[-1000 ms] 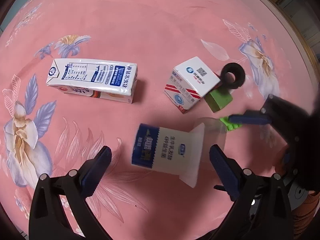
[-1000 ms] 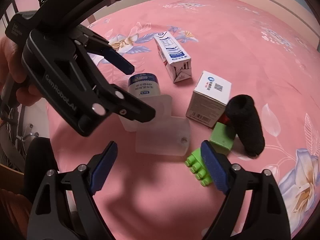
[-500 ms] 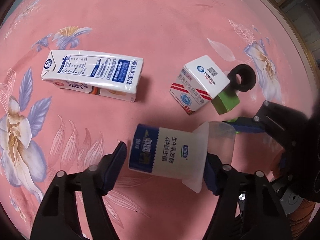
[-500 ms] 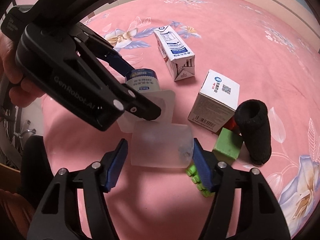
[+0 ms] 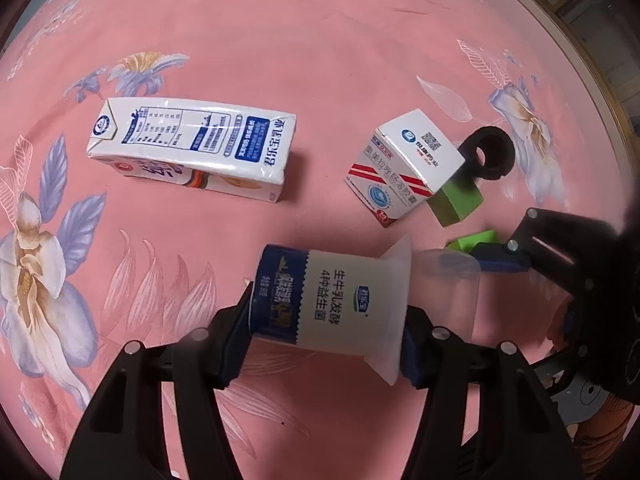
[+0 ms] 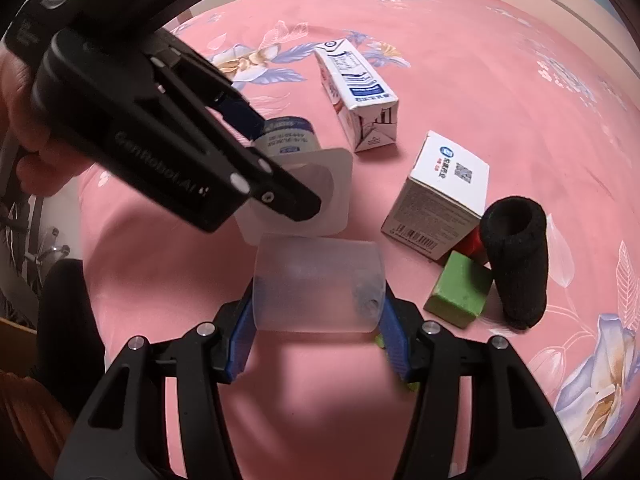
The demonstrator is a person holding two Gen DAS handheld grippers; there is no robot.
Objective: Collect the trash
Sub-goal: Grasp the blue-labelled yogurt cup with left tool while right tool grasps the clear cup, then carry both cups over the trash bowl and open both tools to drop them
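A yogurt cup (image 5: 332, 304) with a blue and white label lies on its side on the pink floral cloth. My left gripper (image 5: 324, 346) has its jaws closing on it, and both blue pads touch its base and rim. A translucent plastic cup (image 6: 320, 288) lies just beyond the yogurt cup's mouth. My right gripper (image 6: 316, 344) is closing on that cup, with its pads against both ends. In the right wrist view the left gripper's black body (image 6: 160, 132) hides part of the yogurt cup (image 6: 288, 136).
A white milk carton (image 5: 192, 148) lies to the left and a small white medicine box (image 5: 404, 168) sits beyond the cups. Near the box are a black foam roll (image 6: 516, 264), a green block (image 6: 460, 288) and a green toy brick (image 5: 472, 240). A hand (image 6: 24, 120) holds the left gripper.
Both grippers went from wide open to closed in on their cups. The translucent cup, flat a second ago, now bulges between the right pads.
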